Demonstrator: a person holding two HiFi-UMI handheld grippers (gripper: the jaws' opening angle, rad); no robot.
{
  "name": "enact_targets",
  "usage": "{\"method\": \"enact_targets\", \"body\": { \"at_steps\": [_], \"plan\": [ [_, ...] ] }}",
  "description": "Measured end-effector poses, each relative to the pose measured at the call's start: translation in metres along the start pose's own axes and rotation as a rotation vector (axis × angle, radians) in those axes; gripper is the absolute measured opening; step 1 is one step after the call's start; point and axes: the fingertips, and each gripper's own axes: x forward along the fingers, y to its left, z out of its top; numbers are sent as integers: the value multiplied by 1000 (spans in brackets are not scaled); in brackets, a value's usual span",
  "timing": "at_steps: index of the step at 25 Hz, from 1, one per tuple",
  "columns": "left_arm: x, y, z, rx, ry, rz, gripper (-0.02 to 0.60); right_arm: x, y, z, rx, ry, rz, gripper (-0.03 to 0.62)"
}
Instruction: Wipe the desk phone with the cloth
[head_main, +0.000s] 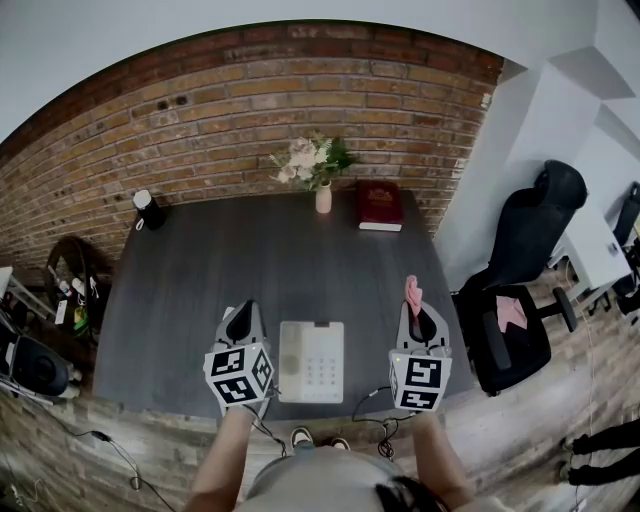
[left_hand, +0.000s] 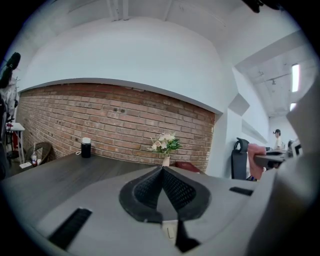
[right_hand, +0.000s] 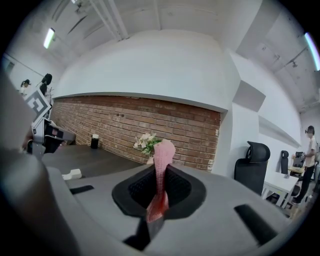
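A white desk phone (head_main: 311, 361) lies flat at the near edge of the dark desk (head_main: 250, 260), between my two grippers. My right gripper (head_main: 414, 303) is shut on a pink cloth (head_main: 412, 293), which sticks up out of the jaws (right_hand: 162, 155). It hovers just right of the phone, apart from it. My left gripper (head_main: 240, 322) is shut with nothing between its pads (left_hand: 161, 187) and hangs just left of the phone. A corner of the phone (right_hand: 71, 174) shows at the left in the right gripper view.
At the desk's far edge stand a vase of flowers (head_main: 318, 168), a red book (head_main: 379, 205) and a black-and-white cylinder (head_main: 148, 209). A brick wall runs behind. A black office chair (head_main: 520, 290) stands off the right side, clutter off the left.
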Motion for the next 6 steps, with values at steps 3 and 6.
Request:
{"method": "enact_targets", "body": {
  "at_steps": [3,6],
  "plan": [
    [0,-1,1,0,-2,-1,5,-1,-3,-1,2,8,-4,18],
    [0,-2,1,3,-3,-3,5,-2,-4,0,7,6,-2,18]
  ]
}}
